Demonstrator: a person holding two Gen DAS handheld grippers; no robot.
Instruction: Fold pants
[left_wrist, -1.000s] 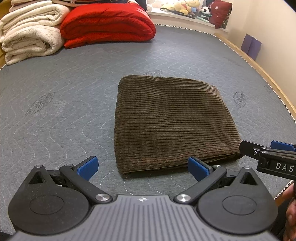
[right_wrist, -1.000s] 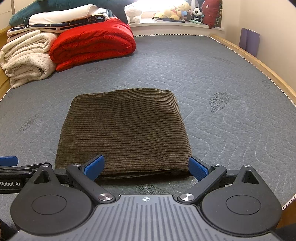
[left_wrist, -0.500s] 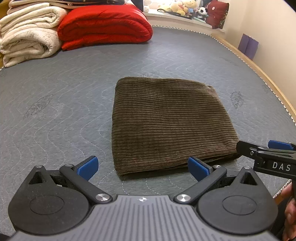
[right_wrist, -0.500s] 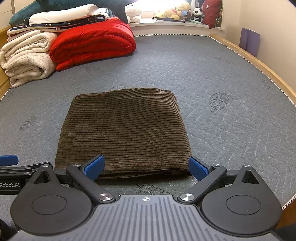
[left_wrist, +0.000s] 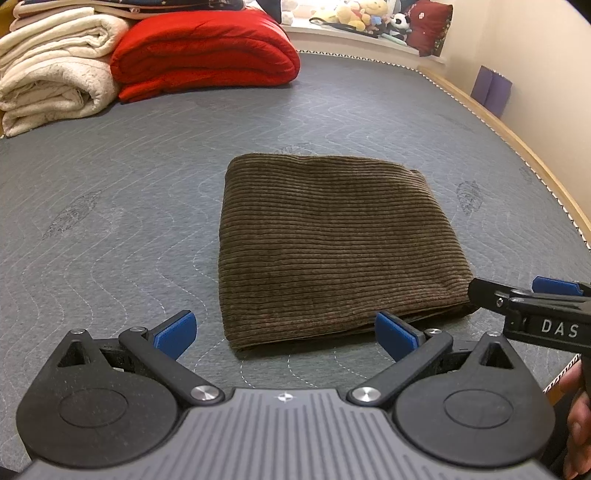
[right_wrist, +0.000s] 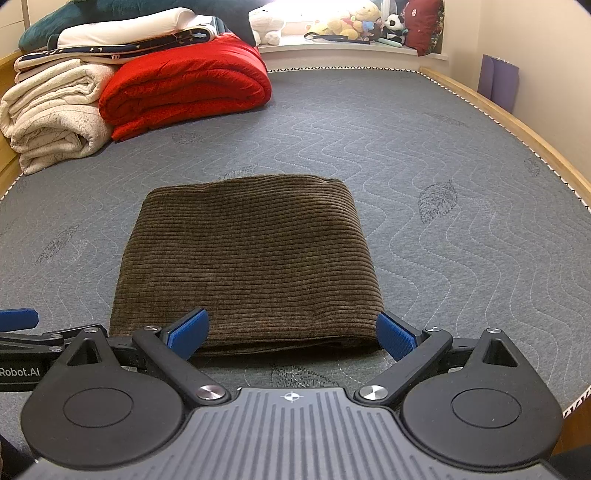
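**A:** What lies on the bed?

**B:** A grey quilted mattress (right_wrist: 424, 155) fills both views. On it, towards the near edge and roughly midway across, rests a pair of brown corduroy pants (right_wrist: 247, 266), folded into a thick, flat, nearly square bundle. The ribs of the cloth run side to side. Stacked layers show along its near edge.

**A:** Where are the grippers?

**B:** Both are low over the near edge of the mattress, pointing at the bundle. The left gripper (left_wrist: 284, 332) has its blue-padded fingers (left_wrist: 175, 330) spread wide. They hold nothing. Its right finger sits just in front of the bundle's near edge; its left finger is over bare mattress, clear of the cloth. The right gripper (right_wrist: 291, 332) is also spread wide and empty, its two pads flanking the near edge of the bundle, one by the near right corner. I cannot tell if the pads touch the cloth.

**A:** Do the grippers appear in each other's views?

**B:** Yes. Each shows at the side of the other's picture, so they sit side by side.

**A:** Anything else?

**B:** At the far left corner of the mattress lie a folded red quilt (right_wrist: 184, 85) and rolled cream blankets (right_wrist: 55, 114). Stuffed toys (right_wrist: 347, 22) line a sill beyond the far edge. A wooden frame (right_wrist: 524, 129) runs along the right edge.
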